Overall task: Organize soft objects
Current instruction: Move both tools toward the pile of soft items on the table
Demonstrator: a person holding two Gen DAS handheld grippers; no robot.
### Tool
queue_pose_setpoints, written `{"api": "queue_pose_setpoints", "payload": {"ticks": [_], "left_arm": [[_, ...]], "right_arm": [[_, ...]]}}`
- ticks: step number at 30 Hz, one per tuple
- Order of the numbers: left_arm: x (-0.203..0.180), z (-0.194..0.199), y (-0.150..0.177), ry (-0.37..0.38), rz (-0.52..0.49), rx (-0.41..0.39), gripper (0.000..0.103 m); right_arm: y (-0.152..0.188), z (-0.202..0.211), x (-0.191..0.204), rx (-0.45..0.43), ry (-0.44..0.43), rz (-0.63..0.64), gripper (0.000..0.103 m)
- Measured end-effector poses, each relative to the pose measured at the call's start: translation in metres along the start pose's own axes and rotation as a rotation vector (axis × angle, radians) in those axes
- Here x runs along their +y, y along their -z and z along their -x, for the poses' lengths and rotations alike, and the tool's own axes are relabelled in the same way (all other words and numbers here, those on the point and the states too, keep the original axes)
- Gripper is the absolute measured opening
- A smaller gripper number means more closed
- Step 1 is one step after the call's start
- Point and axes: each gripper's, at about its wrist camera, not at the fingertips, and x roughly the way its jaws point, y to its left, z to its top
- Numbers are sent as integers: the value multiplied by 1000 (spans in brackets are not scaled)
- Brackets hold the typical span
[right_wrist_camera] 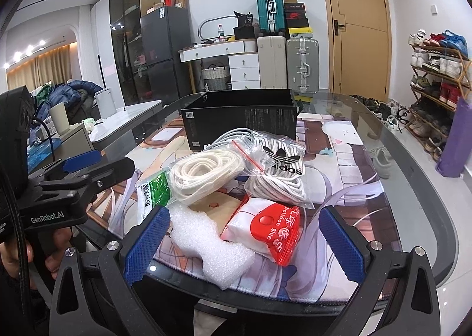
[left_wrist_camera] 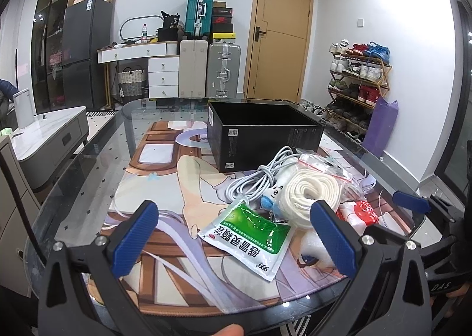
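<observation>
White foam sheet (right_wrist_camera: 206, 243) — crinkled, limp — lies between the right hand-held gripper (right_wrist_camera: 243, 243)'s spread jaws; left hand-held gripper (left_wrist_camera: 236, 238) likewise apart.

Left hand-held gripper (left_wrist_camera: 236, 235): black angular frame, two fingers faced with blue pads (left_wrist_camera: 134, 237) of fine ribbed texture, round silver screws at the finger pivots. Right hand-held gripper (right_wrist_camera: 243, 243): same build, black frame, blue pads (right_wrist_camera: 343, 244) with a dotted knurl, silver screws at each pivot, serrated edge along the inner side of the right-hand finger. Seen from the right wrist view, the left unit's black body carries white lettering "GenRobot.AI", with a black braided cable running down beside it. From the left wrist view, the right unit's body shows pale letters "DAS".
</observation>
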Motion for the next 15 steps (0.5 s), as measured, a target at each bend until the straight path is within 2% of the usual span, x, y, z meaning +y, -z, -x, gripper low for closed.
{"api": "queue_pose_setpoints", "payload": {"ticks": [4,12,15], "left_arm": [[-1,2,0,-6,-8,0,103],[6,2,0,31,-3,17,103],[10,0,-1,9,-9,18,103]], "right_arm": [[2,-1,4,4,7,1,103],[7,-3,8,23,42,-32,103],[10,-4,10,29,42,-29,103]]}}
